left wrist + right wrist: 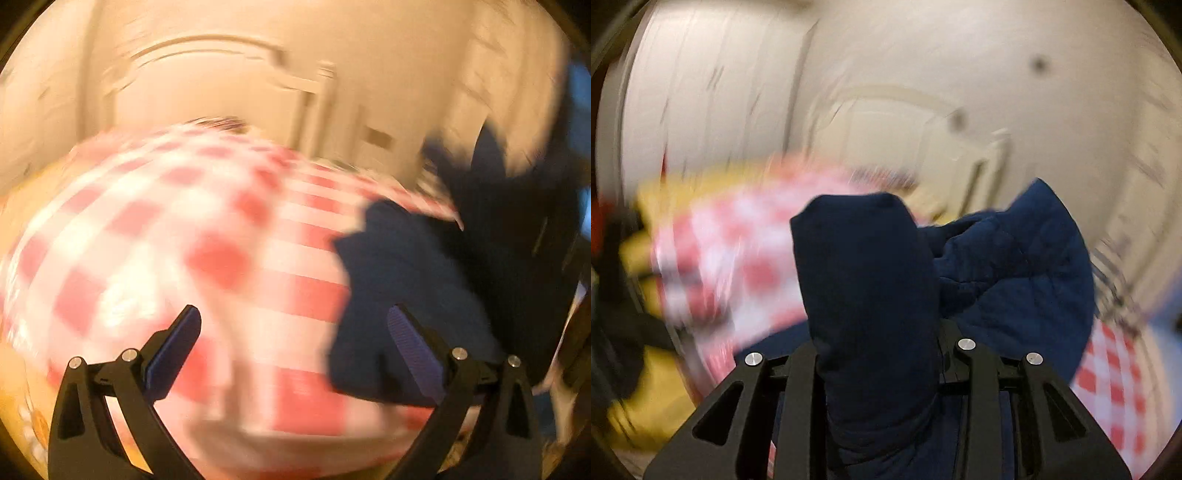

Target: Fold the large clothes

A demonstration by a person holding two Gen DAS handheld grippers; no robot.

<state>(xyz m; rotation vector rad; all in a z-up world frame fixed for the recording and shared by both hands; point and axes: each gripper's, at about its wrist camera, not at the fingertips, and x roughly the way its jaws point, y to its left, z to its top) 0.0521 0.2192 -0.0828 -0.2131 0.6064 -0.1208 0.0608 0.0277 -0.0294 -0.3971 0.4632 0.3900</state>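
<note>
A dark navy quilted garment (1015, 266) hangs bunched in my right gripper (875, 354), which is shut on a fold of it; the cloth drapes over and hides the fingertips. In the left wrist view the same navy garment (413, 288) lies at the right, over a red-and-white checked cloth (177, 236). My left gripper (295, 332) is open and empty, its blue-padded fingers (177, 350) spread above the checked cloth, the right finger near the garment's edge. Both views are blurred by motion.
The checked cloth (738, 258) covers a surface with a yellow cover (657, 398) beneath it at the left. Cream walls and a panelled door (229, 85) stand behind. Dark objects (613, 295) sit at the far left.
</note>
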